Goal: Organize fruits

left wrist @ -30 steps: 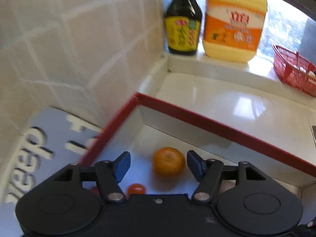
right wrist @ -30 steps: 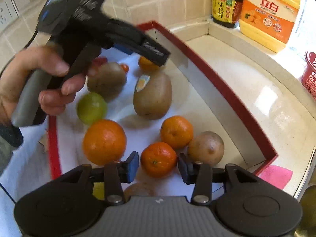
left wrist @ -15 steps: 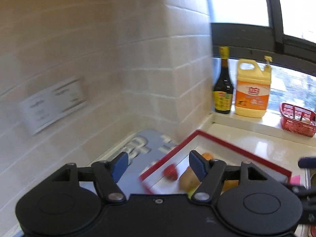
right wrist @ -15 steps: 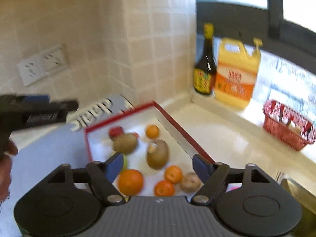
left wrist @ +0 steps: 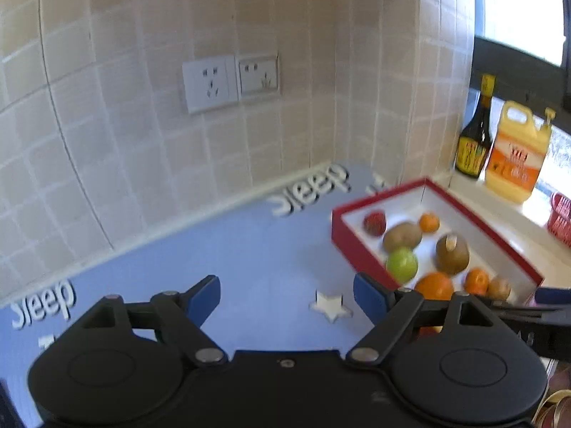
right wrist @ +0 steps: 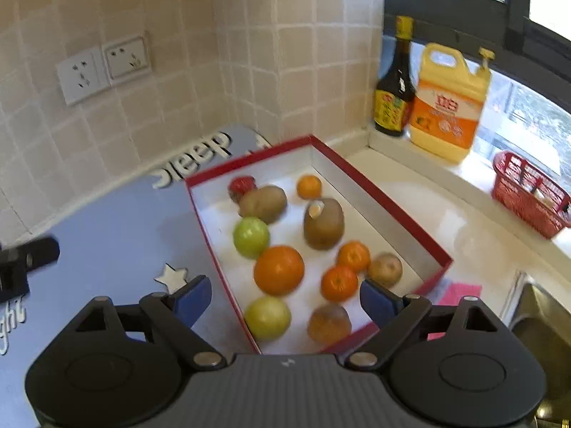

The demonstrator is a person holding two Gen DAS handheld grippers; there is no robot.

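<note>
Hovering above the shallow red-rimmed white cardboard box (right wrist: 378,192) of mixed fruits (right wrist: 279,269), right gripper (right wrist: 285,297) has jaws opening, nothing between them; box sits directly ahead, long axis running away. Left gripper (left wrist: 287,296), jaws opening and empty, faces blue mat (left wrist: 221,249); box lies off to its right, so right is nearer.
</note>
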